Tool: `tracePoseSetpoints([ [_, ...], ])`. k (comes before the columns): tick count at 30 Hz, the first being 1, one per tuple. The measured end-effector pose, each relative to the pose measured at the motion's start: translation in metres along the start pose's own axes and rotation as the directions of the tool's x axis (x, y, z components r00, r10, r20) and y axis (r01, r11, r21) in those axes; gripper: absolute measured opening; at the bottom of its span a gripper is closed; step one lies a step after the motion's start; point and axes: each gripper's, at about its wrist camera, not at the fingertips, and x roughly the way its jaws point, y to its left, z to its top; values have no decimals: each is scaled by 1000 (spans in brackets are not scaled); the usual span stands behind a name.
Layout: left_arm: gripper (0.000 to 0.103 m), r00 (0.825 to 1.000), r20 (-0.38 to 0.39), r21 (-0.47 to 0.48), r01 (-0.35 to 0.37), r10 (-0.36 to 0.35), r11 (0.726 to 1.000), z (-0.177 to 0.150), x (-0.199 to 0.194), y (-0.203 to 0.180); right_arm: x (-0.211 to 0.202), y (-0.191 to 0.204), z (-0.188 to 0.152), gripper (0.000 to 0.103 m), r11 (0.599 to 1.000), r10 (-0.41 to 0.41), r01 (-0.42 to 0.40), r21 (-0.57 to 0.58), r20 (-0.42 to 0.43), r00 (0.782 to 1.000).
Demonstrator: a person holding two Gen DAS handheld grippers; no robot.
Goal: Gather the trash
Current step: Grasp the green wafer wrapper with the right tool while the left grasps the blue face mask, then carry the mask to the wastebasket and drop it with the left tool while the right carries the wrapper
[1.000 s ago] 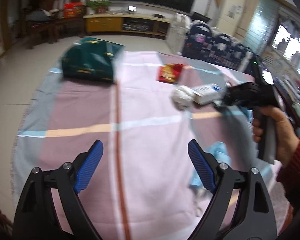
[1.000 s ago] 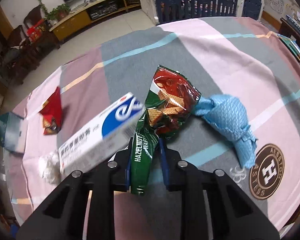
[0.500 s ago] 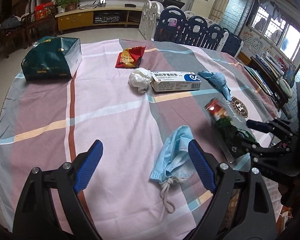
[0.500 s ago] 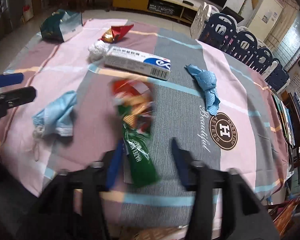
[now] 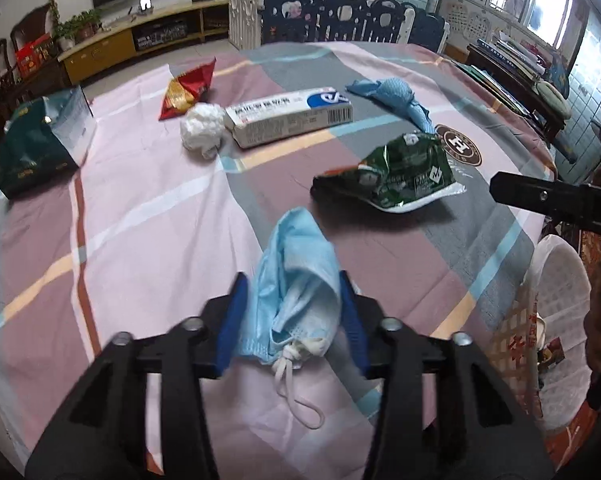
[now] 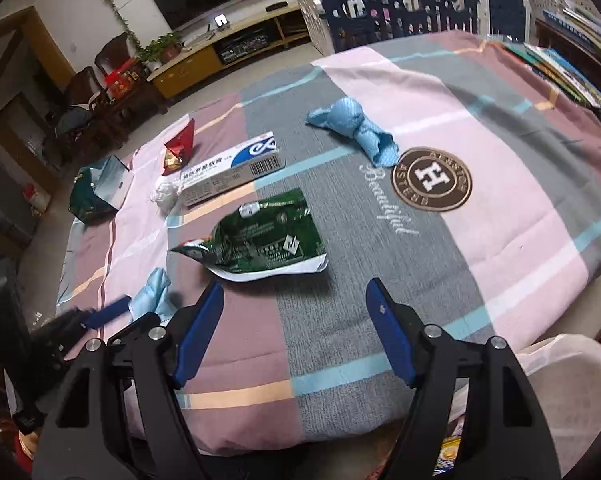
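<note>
Now left tongs [image 5: 292, 312] around face mask [image 5: 296, 264]

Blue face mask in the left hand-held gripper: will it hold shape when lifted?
Probably not. The face mask already bunches between the left hand-held gripper pads, so it should droop. Its loose ear loop will likely dangle and may snag.

Right gripper [image 6: 292, 320] open above a striped tablecloth [image 6: 500, 200]
Its jaws have just been opening, nothing between them; a crumpled green foil wrapper [image 6: 260, 240] lies just above, a white-and-blue carton [image 6: 228, 172] further up-left, a blue cloth wad [image 6: 352, 128] upper centre
</note>
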Motion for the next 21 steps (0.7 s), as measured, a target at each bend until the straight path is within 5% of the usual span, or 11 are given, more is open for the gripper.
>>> tracePoseSetpoints([
  [3, 12, 1000, 22, -99, 0, 2, 995, 0, -6, 19, 13, 19, 5, 72, 996, -57, 58, -71, 19, 998],
  [6, 11, 997, 82, -222, 11, 8, 975, 0, -20, 45, 28, 46, 14, 72, 976, -94, 102, -191, 49, 994],
  [10, 10, 994, 98, -319, -8, 41, 948, -3, -27, 71, 54, 86, 31, 73, 886, -176, 205, -416, 106, 979],
  [14, 10, 992, 107, -345, -21, 62, 938, -4, -31, 81, 77, 64, 56, 73, 962, -80, 70, -262, -29, 996],
  [21, 10, 992, 109, -361, -27, 71, 932, -5, -34, 87, 75, 64, 2, 63, 961, -20, -28, -276, -171, 985],
])
